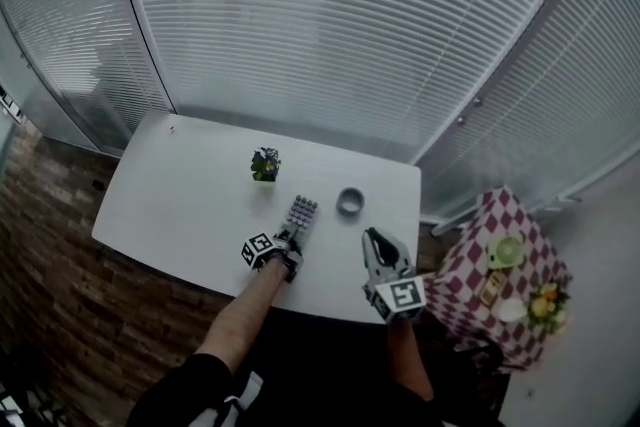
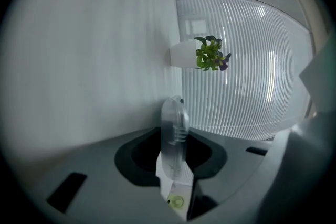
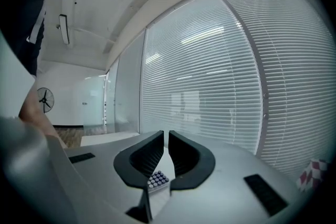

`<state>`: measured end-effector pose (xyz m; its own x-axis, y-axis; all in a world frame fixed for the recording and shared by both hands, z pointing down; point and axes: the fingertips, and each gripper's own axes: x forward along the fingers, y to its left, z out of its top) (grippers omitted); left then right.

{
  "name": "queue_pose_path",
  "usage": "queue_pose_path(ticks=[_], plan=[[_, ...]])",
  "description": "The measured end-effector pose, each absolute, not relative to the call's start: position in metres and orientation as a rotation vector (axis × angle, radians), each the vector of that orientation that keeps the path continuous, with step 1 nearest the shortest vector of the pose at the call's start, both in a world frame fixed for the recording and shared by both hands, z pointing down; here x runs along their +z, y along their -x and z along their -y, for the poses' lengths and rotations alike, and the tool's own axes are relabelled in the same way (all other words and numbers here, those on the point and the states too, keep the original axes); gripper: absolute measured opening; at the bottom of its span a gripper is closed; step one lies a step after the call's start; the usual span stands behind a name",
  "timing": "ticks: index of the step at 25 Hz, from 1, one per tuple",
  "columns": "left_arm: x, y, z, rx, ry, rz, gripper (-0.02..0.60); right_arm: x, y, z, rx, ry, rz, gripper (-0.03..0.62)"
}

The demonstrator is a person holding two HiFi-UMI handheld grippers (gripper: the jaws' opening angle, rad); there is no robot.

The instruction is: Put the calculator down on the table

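Left tool [image 1: 291,236] clamps the calculator [image 1: 301,212], seemingly nearly down on the counter [image 1: 180,205], at twelve o'clock. Next: settle it flat, then release. Right tool [image 1: 372,240] narrow, empty.

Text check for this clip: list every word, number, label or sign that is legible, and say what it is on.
No text can be read in any view.
On the calculator: key legends too small to read.
On the left gripper and right gripper: the cubes carry black-and-white square markers only, no words.
On the items on the checked tablecloth: too small to tell.
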<state>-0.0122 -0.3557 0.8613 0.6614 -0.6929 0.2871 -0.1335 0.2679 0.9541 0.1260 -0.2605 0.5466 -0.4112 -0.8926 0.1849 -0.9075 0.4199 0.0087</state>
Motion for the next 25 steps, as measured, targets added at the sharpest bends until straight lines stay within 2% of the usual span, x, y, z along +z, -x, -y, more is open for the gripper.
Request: queue_pose_path(ticks=[12, 15, 16, 17, 21, 25], plan=[[0.865, 0.019, 0.356, -0.263, -1.192, 0.932, 0.106, 0.550, -0.124, 0.260, 0.155, -1.587, 2.483, 0.008], [0.861, 0.022, 0.358, -0.150, -1.173, 1.002, 0.159, 0.549, -0.125, 0.262, 0.151, -1.605, 2.493, 0.008], [0.858, 0.021, 0.360, -0.133, -1.164, 1.010, 0.232, 0.548, -0.126, 0.262, 0.159, -1.611, 2.486, 0.008], [0.856, 0.021, 0.360, -0.114, -1.154, 1.021, 0.261, 0.548, -0.128, 0.261, 0.169, -1.618, 2.475, 0.008], [0.855, 0.032, 0.351, -0.044, -1.116, 1.113, 0.270, 0.548, -0.135, 0.258, 0.184, -1.643, 2.454, 0.008], [0.850, 0.035, 0.346, -0.143, -1.088, 1.080, 0.270, 0.554, -0.138, 0.259, 0.193, -1.652, 2.433, 0.008]])
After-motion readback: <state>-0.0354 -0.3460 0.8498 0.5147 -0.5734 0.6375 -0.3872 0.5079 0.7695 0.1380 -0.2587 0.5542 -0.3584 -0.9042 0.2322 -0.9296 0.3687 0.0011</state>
